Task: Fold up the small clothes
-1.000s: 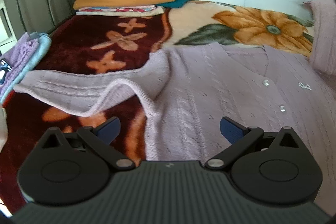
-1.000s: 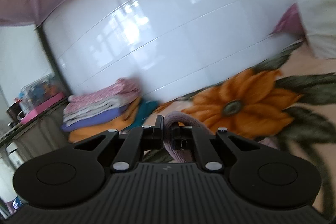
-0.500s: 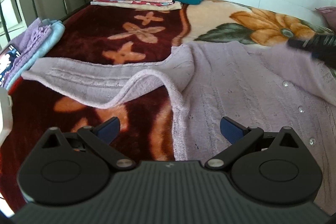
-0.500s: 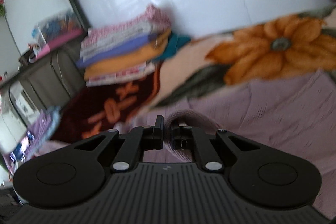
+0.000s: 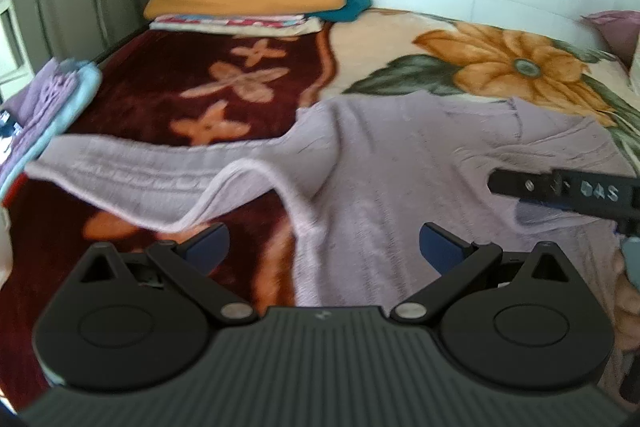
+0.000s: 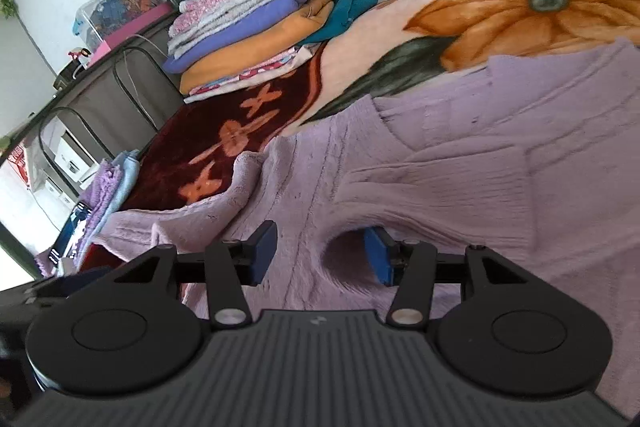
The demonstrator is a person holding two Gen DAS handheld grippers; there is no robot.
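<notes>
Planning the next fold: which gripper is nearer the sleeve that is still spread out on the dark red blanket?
Left. The left gripper hovers open just in front of that sleeve, toward its armpit end. The right gripper, also open, sits over the cardigan body, farther away.

Home bedrm: blanketed bed, folded-clothes stack.

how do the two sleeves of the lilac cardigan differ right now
The left sleeve stretches outward off the cardigan onto the dark red blanket, its lower edge curled up. The right sleeve is folded inward across the cardigan's body. The left gripper is open short of the left sleeve; the right gripper is open at the right sleeve's cuff. Both are the same lilac ribbed knit.
</notes>
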